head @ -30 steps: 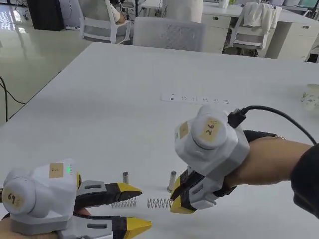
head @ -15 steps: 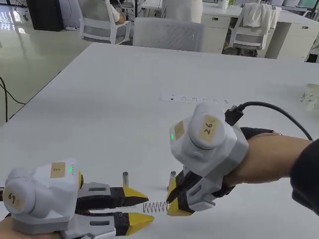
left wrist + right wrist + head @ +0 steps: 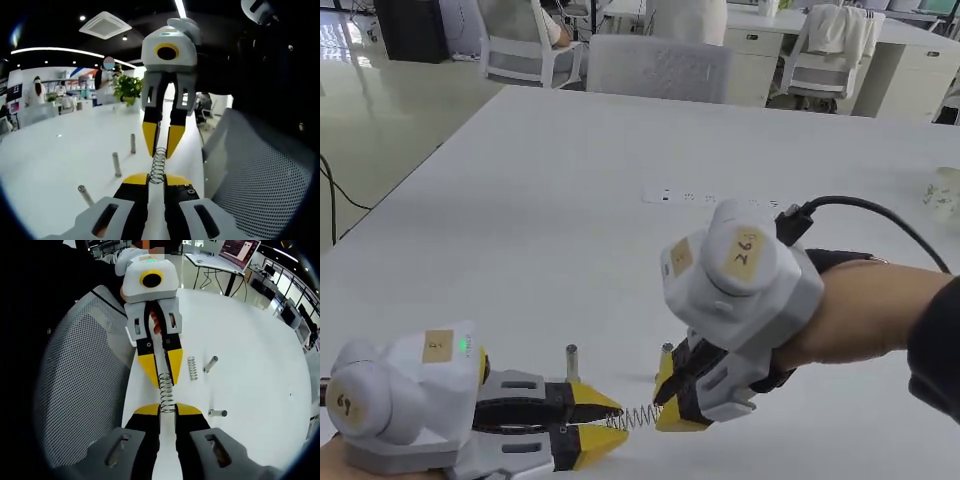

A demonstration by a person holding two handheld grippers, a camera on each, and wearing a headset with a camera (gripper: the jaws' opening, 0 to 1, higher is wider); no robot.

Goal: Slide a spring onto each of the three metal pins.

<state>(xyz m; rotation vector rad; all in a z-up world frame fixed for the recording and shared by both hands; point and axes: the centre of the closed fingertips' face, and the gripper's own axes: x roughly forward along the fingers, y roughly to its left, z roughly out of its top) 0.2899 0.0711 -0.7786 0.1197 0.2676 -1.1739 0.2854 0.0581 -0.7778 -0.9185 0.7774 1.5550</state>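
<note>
A thin steel spring (image 3: 635, 415) hangs level between my two grippers, just above the white table (image 3: 570, 230). My left gripper (image 3: 597, 424) is shut on the spring's left end (image 3: 158, 165), and my right gripper (image 3: 670, 412) is shut on the other end (image 3: 166, 390). Two short metal pins (image 3: 572, 358) (image 3: 667, 352) stand just behind the spring. The left gripper view shows three pins (image 3: 133, 143) (image 3: 116, 164) (image 3: 85, 194) to the left of the jaws. A second spring (image 3: 192, 368) lies on the table beside a pin (image 3: 210, 363).
A white power strip (image 3: 710, 198) lies mid-table beyond the pins. Chairs (image 3: 660, 65) line the far edge. A black cable (image 3: 880, 225) runs from the right gripper. A pale object (image 3: 945, 192) sits at the table's right edge. A mesh chair (image 3: 260, 165) stands close by.
My left gripper moved right and shut on the free end of the spring. The right gripper lifted its end slightly, so the spring now spans both grippers.
</note>
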